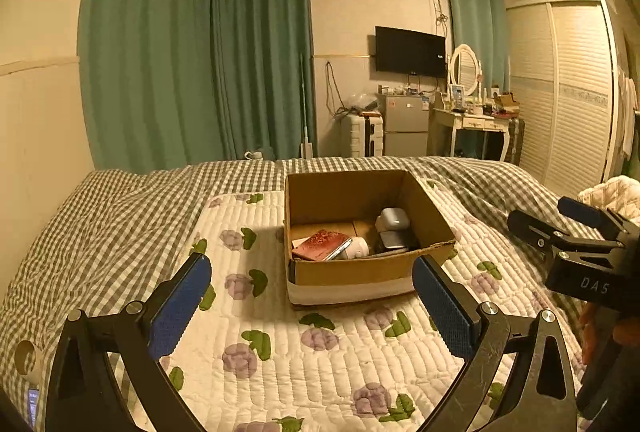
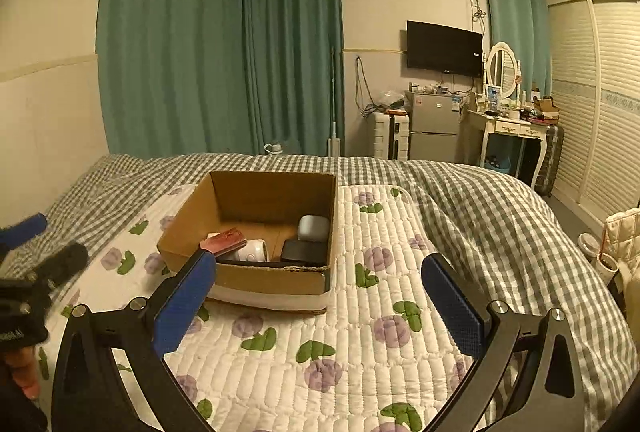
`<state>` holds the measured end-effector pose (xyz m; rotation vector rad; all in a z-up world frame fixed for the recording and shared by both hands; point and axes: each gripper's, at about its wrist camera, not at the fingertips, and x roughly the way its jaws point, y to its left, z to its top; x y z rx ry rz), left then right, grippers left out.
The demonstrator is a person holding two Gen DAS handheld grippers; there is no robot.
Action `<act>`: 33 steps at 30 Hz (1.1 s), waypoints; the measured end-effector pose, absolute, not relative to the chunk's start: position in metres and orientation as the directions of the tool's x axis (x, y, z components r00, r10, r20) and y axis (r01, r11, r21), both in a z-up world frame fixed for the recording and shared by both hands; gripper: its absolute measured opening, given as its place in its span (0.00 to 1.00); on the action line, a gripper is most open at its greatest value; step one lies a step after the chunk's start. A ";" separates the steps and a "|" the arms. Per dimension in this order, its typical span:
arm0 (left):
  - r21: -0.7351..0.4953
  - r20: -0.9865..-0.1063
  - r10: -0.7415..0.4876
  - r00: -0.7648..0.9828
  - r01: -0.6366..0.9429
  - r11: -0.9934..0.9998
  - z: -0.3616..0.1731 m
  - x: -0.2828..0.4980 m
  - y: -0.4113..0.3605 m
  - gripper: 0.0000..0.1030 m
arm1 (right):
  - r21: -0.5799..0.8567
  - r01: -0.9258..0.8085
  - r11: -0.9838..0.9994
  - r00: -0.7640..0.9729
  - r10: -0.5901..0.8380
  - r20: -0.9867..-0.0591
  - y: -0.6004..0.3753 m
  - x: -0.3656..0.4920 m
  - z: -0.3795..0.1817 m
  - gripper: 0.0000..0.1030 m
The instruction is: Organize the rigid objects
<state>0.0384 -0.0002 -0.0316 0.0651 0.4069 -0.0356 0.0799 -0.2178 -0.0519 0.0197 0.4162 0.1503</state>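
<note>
The bed [image 1: 120, 216] carries a flowered quilt [image 1: 320, 360], and on the quilt stands an open cardboard box [image 1: 356, 272], the landmark here. Inside the box lie a dark case [image 2: 304, 252], a grey case [image 2: 314, 227] behind it, a red booklet [image 2: 224, 241] and a white round gadget [image 2: 254, 252]. No loose items show on the quilt around the box, so the sorting looks nearly or fully done. The left gripper [image 1: 312, 308] and right gripper [image 2: 320, 306] hover just before the box, jaws spread wide, holding nothing.
</note>
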 end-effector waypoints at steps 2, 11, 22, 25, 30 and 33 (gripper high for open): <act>0.057 -0.397 -0.020 0.917 0.046 0.997 -0.033 0.038 -0.001 1.00 | 0.042 -0.139 0.989 0.903 0.144 -0.404 -0.217 0.080 -0.053 1.00; 0.052 -0.401 -0.007 0.916 0.031 0.998 -0.031 0.038 0.000 1.00 | 0.018 -0.145 0.989 0.903 0.140 -0.407 -0.213 0.079 -0.055 1.00; 0.034 -0.420 -0.019 0.907 0.037 0.999 -0.033 0.043 0.003 1.00 | 0.024 -0.141 0.990 0.900 0.138 -0.414 -0.212 0.080 -0.057 1.00; 0.038 -0.420 -0.024 0.907 0.044 0.998 -0.033 0.042 0.003 1.00 | 0.025 -0.142 0.990 0.899 0.139 -0.415 -0.212 0.080 -0.057 1.00; 0.037 -0.430 -0.031 0.902 0.052 0.998 -0.033 0.043 0.001 1.00 | 0.028 -0.141 0.990 0.895 0.140 -0.424 -0.212 0.082 -0.060 1.00; 0.036 -0.433 -0.034 0.901 0.054 0.998 -0.034 0.044 0.001 1.00 | 0.028 -0.138 0.990 0.894 0.137 -0.426 -0.211 0.082 -0.060 1.00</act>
